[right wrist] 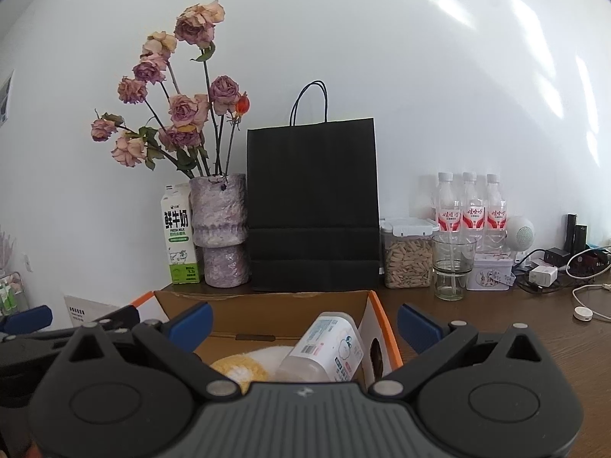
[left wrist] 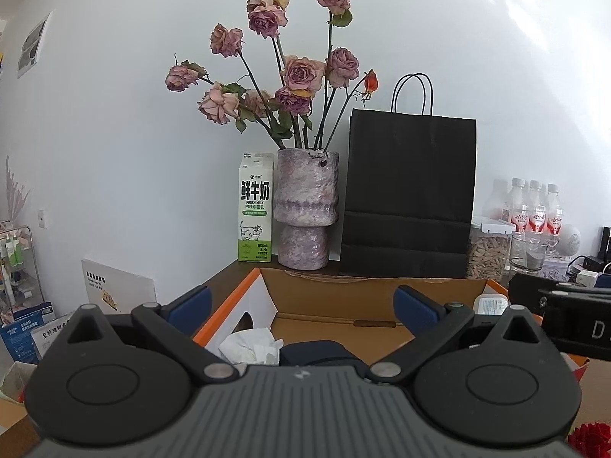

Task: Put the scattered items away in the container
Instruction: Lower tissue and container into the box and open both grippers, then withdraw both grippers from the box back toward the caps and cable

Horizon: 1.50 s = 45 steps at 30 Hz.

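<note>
An open cardboard box [left wrist: 343, 294] with orange-edged flaps sits on the dark wooden table; it also shows in the right wrist view [right wrist: 267, 301]. Inside it lie a crumpled white tissue [left wrist: 250, 345], a dark object [left wrist: 317, 351], a white labelled bottle [right wrist: 328, 347] on its side and a yellow and white fluffy item [right wrist: 240, 368]. My left gripper [left wrist: 301, 305] is open and empty above the box's near left part. My right gripper [right wrist: 305, 320] is open and empty above the box's near right part. The right gripper's body [left wrist: 565, 316] shows at the right in the left wrist view.
Against the wall stand a milk carton [right wrist: 179, 233], a vase of dried roses [right wrist: 221, 229], a black paper bag [right wrist: 313, 206], a jar of seeds [right wrist: 406, 255], a glass [right wrist: 452, 267] and three bottles [right wrist: 473, 210]. Chargers and cables [right wrist: 565, 278] lie at right.
</note>
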{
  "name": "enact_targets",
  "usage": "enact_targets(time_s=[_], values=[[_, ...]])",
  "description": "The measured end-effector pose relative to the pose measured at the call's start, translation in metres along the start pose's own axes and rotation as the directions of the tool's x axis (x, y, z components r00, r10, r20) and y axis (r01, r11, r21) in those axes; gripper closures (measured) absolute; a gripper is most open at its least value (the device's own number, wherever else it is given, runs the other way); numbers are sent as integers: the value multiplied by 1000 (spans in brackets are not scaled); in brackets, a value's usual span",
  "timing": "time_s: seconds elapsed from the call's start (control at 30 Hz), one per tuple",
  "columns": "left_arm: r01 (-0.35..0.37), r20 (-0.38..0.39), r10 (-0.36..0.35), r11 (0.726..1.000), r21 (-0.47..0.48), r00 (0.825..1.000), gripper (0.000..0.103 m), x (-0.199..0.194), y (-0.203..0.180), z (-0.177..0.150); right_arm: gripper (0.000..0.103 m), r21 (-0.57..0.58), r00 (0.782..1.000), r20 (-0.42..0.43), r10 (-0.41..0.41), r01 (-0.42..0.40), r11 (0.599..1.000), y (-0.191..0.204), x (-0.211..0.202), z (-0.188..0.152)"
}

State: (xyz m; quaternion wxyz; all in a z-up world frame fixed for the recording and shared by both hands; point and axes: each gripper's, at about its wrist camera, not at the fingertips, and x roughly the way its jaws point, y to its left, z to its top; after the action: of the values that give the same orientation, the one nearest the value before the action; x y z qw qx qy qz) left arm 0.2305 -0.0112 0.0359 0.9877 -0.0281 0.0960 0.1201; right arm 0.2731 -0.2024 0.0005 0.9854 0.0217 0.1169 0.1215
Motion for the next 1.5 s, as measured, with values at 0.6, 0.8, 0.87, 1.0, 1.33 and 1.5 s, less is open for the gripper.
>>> enact_targets(time_s=[0.6, 0.8, 0.87, 1.0, 1.33, 1.5], values=[[27, 59, -33, 994, 101, 998, 0, -26, -6, -23, 0, -72, 1000, 25, -14, 15, 997, 1, -31, -32], [23, 59, -31, 992, 123, 998, 0, -37, -5, -29, 0, -68, 999, 30, -20, 22, 997, 0, -44, -45], [19, 65, -27, 992, 124, 998, 0, -41, -4, -31, 0, -76, 1000, 22, -22, 24, 997, 2, -48, -50], [6, 81, -16, 992, 123, 997, 0, -51, 0, -33, 0, -89, 999, 38, -32, 36, 995, 4, -60, -56], [-5, 96, -6, 993, 119, 995, 0, -75, 15, -25, 0, -59, 999, 25, -26, 28, 998, -4, -85, -55], [-5, 78, -6, 991, 132, 997, 0, -86, 24, -30, 0, -69, 1000, -19, -19, 18, 997, -4, -96, -61]])
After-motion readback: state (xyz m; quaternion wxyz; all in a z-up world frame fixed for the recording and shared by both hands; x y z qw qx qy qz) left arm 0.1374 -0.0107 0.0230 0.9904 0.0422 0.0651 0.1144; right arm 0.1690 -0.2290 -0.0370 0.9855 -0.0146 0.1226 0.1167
